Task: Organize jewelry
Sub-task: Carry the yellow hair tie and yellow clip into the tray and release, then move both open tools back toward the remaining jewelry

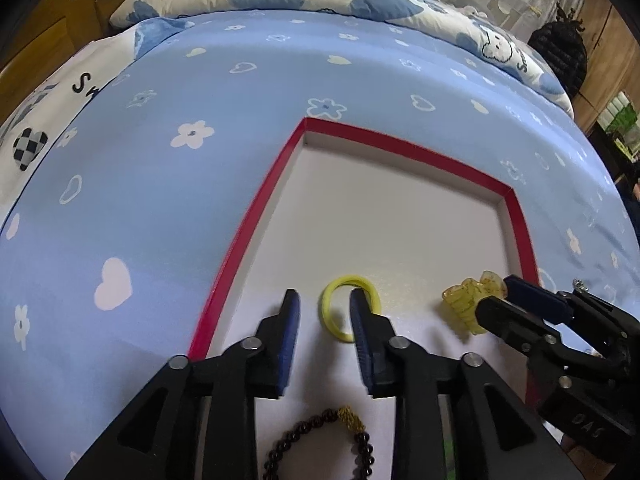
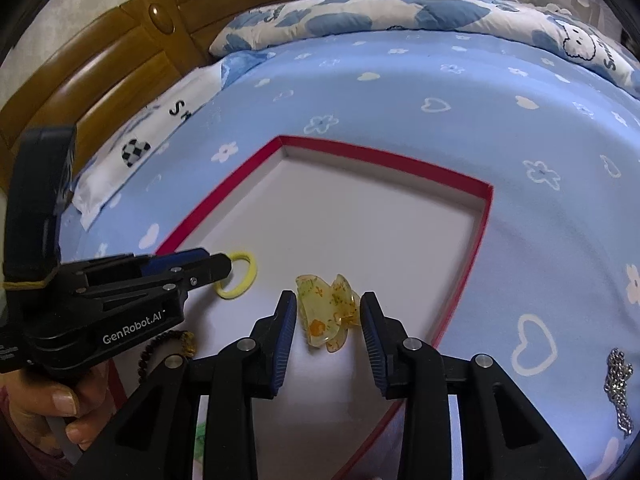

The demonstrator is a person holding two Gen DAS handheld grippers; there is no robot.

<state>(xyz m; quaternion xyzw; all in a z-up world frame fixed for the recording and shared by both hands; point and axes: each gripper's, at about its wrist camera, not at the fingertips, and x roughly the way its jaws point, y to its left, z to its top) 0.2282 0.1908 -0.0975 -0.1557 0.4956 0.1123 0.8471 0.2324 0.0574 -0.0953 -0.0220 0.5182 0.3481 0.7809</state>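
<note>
1. Red-rimmed tray (image 1: pixel 240 248) with a white floor sits on a blue bedsheet (image 1: pixel 160 184) printed with flowers and hearts.
2. Left gripper (image 1: pixel 325 312): jaws apart, nothing clamped. It sits low over the tray's near-left area.
3. Yellow hair tie (image 1: pixel 350 307) lies flat on the tray floor at the left gripper's tips. The right finger overlaps the loop's near-right side; the left finger is just beside the loop, outside it. Contact can't be confirmed from either view.
4. Right gripper (image 2: pixel 329 312): jaws apart, not clamped. Yellow translucent hair claw (image 2: pixel 326 312) sits on the tray floor between the two finger tips, with a visible gap to each pad.
5. In the left wrist view the claw (image 1: pixel 466 300) is right of the hair tie, apart from it, near the tray's right wall, with the right gripper's tips at it.
6. Dark bead bracelet (image 1: pixel 320 440) with a gold charm lies on the tray floor under the left gripper body, nearer than the hair tie.
7. Silver chain (image 2: pixel 619 392) lies on the sheet outside the tray, right of the right gripper, well apart from it.
</note>
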